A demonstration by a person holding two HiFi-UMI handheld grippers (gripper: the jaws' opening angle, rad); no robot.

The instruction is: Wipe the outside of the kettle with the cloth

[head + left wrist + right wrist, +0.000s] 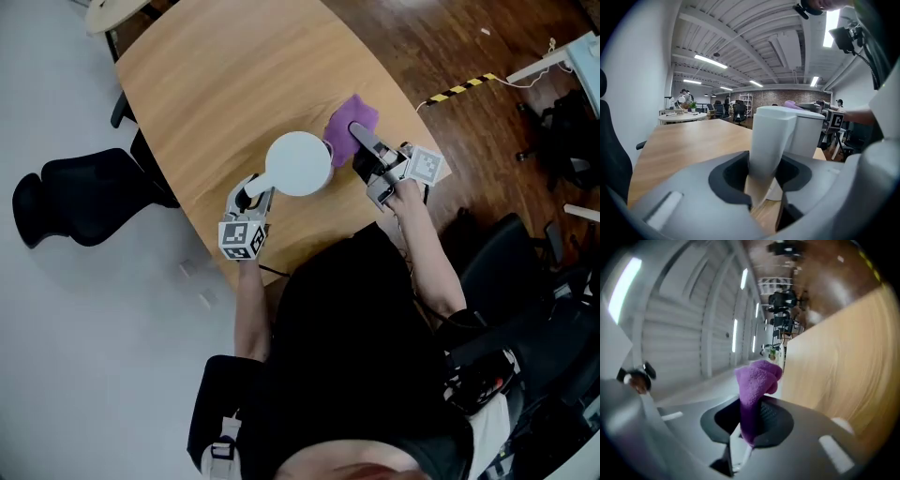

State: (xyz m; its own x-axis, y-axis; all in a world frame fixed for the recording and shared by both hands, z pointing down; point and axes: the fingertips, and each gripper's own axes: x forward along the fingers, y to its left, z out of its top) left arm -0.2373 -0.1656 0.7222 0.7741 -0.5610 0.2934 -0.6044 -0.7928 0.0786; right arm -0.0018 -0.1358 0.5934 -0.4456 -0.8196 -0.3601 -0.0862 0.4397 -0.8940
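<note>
pinching the soft, limp cloth [757,380] in my right claw [749,430]; my left claw [765,185] clamps the stiff handle [771,140] of the kettle [813,136] just ahead, smooth and probably slippery.

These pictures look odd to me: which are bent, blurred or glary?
Left gripper view: fisheye-bent with dark corners, glaring ceiling lamps, kettle sharp. Right gripper view: tilted sideways, background smeared, only the cloth crisp. Head view: evenly lit and sharp, the lid a featureless white.
</note>
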